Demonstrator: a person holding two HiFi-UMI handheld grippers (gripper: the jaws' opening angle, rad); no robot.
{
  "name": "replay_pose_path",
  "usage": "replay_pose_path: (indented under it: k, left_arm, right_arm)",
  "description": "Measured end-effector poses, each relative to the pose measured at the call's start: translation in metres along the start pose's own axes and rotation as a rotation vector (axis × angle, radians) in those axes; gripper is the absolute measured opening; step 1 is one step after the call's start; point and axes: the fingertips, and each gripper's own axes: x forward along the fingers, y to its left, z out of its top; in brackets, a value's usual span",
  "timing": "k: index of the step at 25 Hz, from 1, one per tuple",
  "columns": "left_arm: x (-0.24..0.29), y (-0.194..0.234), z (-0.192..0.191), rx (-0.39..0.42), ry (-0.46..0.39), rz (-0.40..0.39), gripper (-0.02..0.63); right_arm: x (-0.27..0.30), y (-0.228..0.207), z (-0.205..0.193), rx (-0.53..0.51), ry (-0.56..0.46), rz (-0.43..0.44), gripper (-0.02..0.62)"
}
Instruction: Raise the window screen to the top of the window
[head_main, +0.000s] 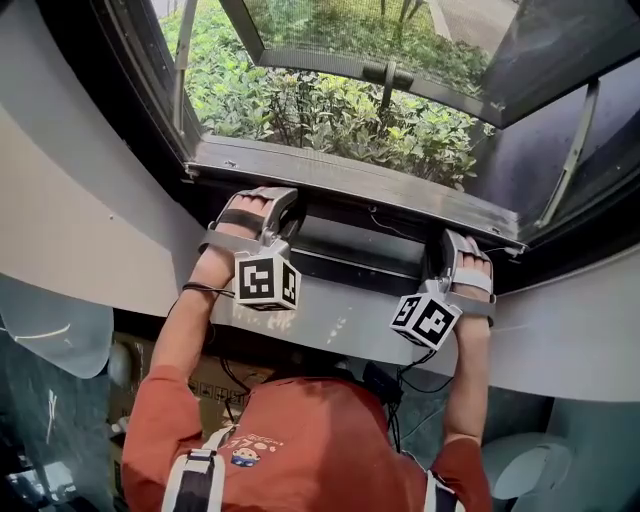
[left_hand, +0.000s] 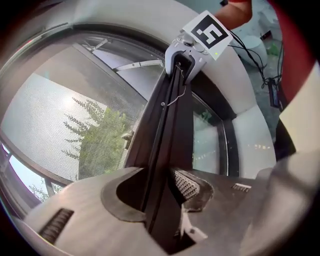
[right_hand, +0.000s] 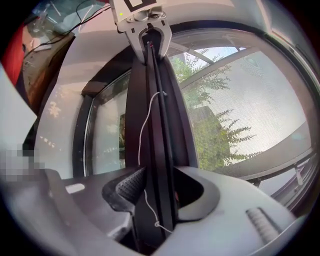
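The screen bar disappears inside the left tool and right tool.

Orange-red shirt; grey left tongs, grey right tongs.

1. Left marker cube: b/w square code pattern only, no letters or nos.
2. Right marker cube: same kind of pattern, nothing legible.
3. Orange shirt, back: small cartoon patch w/ a line of print, too small to read.
4. No other readable text seen.
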Motion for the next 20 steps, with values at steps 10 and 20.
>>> replay_pose_path:
  k: [10,20]
  left_arm:
    - [-0.005,-0.004,0.001,-0.021,-0.039,-0.075,0.147]
    - [-0.014,0.015,0.007,-0.004,-0.075,-0.031,0.149]
  right_arm:
    - [-0.008,0.008,0.002,0.132,-0.114,0.199,0.207]
    - [-0.012,-0.01,0.005,0.129,-0.12,0.141,0.241]
